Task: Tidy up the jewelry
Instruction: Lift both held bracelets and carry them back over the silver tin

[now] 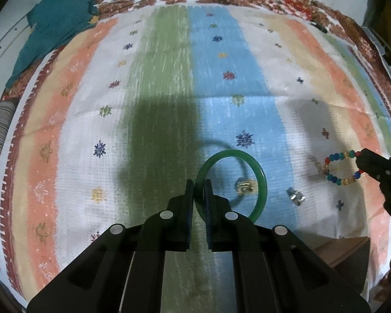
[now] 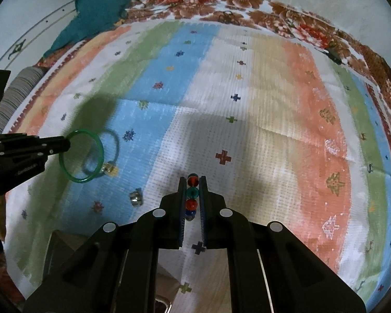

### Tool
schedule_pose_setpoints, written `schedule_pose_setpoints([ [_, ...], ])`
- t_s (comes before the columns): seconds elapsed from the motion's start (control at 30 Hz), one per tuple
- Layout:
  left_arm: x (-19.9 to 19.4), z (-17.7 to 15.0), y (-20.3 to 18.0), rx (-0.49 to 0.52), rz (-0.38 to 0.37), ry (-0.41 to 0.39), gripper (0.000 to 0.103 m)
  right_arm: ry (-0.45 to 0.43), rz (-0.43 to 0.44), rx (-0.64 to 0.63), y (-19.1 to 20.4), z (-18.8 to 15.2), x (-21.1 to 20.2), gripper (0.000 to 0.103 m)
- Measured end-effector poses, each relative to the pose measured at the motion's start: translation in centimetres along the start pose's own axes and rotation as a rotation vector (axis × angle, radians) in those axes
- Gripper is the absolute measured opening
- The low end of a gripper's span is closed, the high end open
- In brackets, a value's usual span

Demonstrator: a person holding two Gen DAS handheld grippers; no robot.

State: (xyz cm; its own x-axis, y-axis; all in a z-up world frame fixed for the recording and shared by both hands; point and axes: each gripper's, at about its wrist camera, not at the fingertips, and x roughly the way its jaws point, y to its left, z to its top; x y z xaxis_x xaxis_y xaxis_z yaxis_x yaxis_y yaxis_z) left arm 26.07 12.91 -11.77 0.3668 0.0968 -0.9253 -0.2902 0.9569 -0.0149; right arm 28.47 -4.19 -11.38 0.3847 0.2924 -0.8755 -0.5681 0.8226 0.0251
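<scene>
My left gripper (image 1: 198, 185) is shut on the rim of a green bangle (image 1: 260, 174), which hangs above the striped cloth and casts a ring shadow. From the right wrist view, that same bangle (image 2: 100, 148) is held at the left by the left gripper (image 2: 65, 143). My right gripper (image 2: 192, 182) is shut on a multicoloured bead bracelet (image 2: 192, 192), its red and teal beads pinched between the pads. In the left wrist view the bracelet (image 1: 338, 168) hangs as a loop from the right gripper (image 1: 362, 160). A gold ring (image 1: 245, 186) and a silver ring (image 1: 295, 196) lie on the cloth.
A striped cloth (image 1: 169, 78) with small motifs covers the surface. A teal cloth (image 1: 57, 23) lies at the far left corner. The corner of a brown box (image 1: 344, 253) shows at the near right edge. The gold ring (image 2: 110, 169) and silver ring (image 2: 136, 197) lie left of my right gripper.
</scene>
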Motion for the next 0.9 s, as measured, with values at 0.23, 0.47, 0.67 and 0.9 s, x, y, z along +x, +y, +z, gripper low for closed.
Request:
schedule_pose_setpoints([
  [0.23,-1.8,-0.2,-1.0,0.014,-0.012,-0.032,0.007,-0.024,0.004,0.014,-0.1,-0.4,-1.4,0.010],
  [0.47,-3.5,-0.6,-1.9,0.023,-0.030,-0.060,0.007,-0.075,0.029,0.035,0.1,-0.5,-3.9,0.010],
  [0.67,-5.8,-1.0,-2.8,0.027,-0.054,-0.104,0.007,-0.118,0.037,0.031,0.5,-0.8,-6.2,0.010],
  [0.9,-7.7,-2.4,-3.2,0.026,-0.081,-0.130,0.007,-0.163,0.051,0.019,1.1,-1.8,-8.8,0.010],
])
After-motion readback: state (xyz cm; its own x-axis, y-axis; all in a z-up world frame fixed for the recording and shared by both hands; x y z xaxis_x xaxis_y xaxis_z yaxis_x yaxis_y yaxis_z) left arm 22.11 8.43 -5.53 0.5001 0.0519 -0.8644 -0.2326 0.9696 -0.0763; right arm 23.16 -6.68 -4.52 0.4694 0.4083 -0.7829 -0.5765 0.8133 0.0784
